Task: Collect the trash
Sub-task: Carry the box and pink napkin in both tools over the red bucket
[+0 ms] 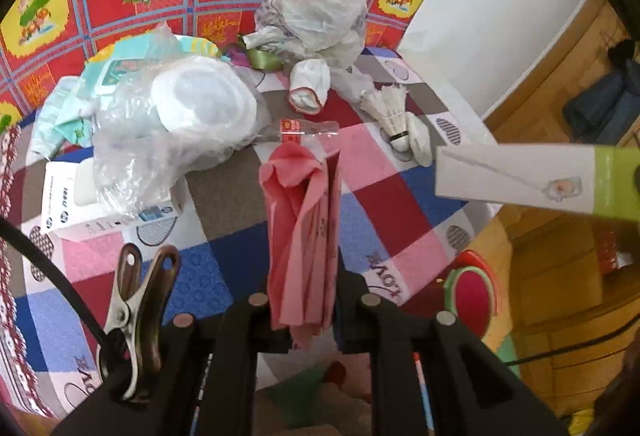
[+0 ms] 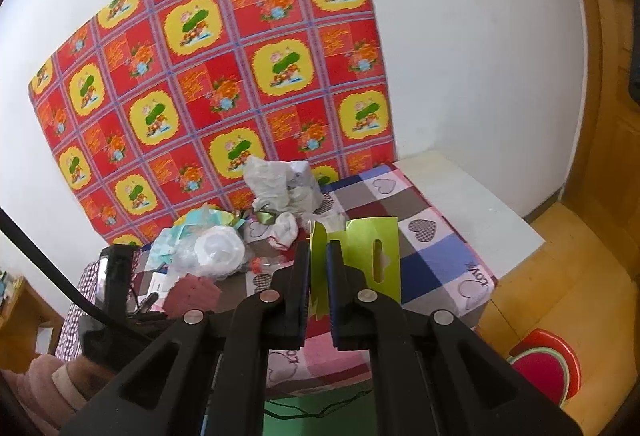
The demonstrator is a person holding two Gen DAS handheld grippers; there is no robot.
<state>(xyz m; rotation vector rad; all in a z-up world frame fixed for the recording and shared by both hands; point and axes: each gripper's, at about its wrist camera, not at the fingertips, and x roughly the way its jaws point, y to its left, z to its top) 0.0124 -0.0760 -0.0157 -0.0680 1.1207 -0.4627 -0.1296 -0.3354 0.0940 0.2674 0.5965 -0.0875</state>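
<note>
My left gripper (image 1: pixel 310 302) is shut on a pink folded packet (image 1: pixel 304 220) with a clear header and a red label, and holds it above the checked tablecloth (image 1: pixel 224 208). My right gripper (image 2: pixel 318 264) is shut on the green end of a white-and-green carton (image 2: pixel 360 256). In the left wrist view that carton (image 1: pixel 516 178) juts in from the right edge. Litter lies at the back of the table: a crumpled white bag (image 1: pixel 320 12), a clear bag around a white foam bowl (image 1: pixel 200 108), a tipped paper cup (image 1: pixel 310 88), a shuttlecock (image 1: pixel 390 108) and a white printed box (image 1: pixel 100 212).
A red floral panel (image 2: pixel 224 76) leans on the white wall behind the table. A teal wrapper (image 1: pixel 120 68) and a green ribbon (image 1: pixel 262 58) lie among the litter. A watermelon-patterned stool (image 2: pixel 548 364) stands on the wooden floor at the right. A metal clip (image 1: pixel 136 300) hangs by the left fingers.
</note>
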